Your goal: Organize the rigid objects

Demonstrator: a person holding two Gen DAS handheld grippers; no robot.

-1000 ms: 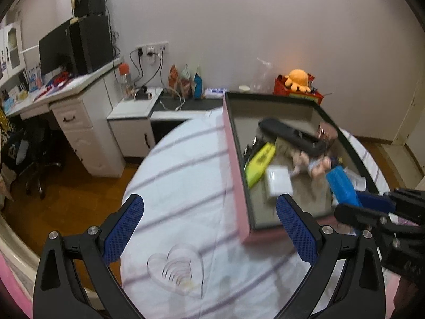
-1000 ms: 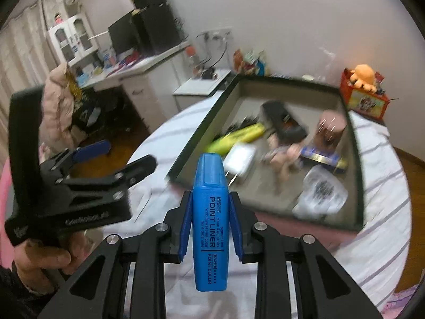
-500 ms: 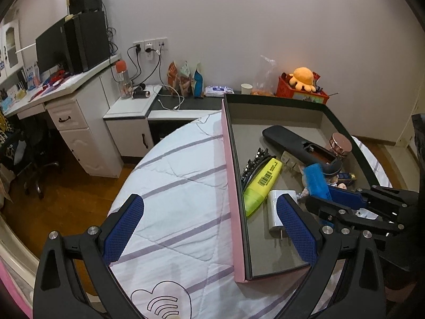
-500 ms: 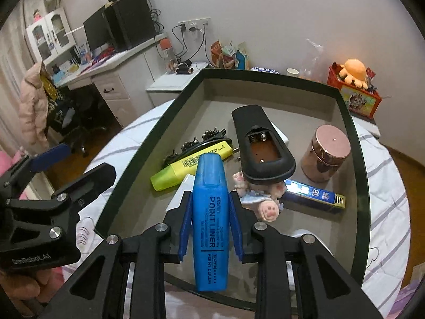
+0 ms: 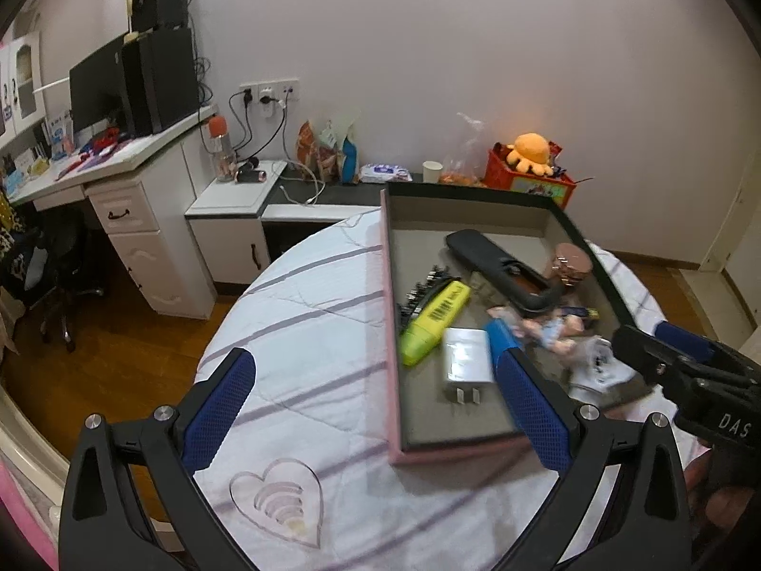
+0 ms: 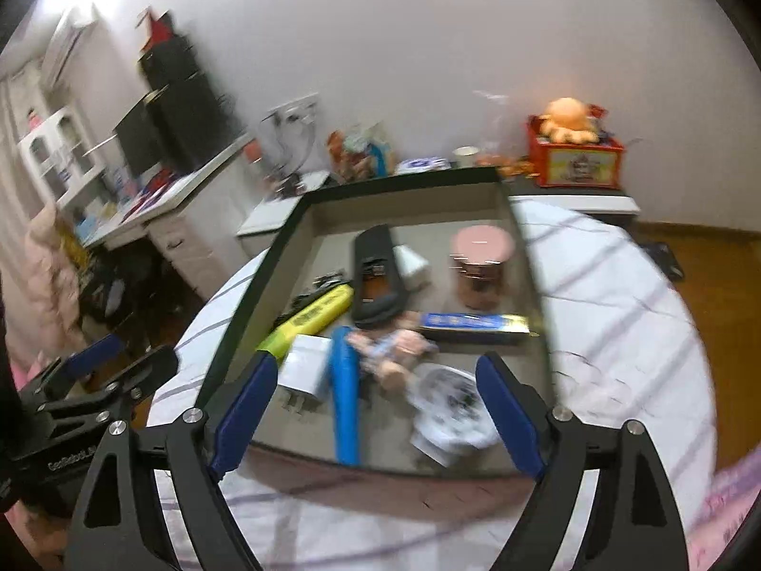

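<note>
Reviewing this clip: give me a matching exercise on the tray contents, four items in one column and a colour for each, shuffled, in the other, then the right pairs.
Items:
1. highlighter lying next to the black hair clip
2. marker between the right gripper's opening jaws, not pressed by the pads
3. charger plug
4. remote with its battery bay exposed

Colours:
A. white
B. black
C. yellow
D. blue

Pairs: 1-C, 2-D, 3-A, 4-B. All four lie inside the tray.
</note>
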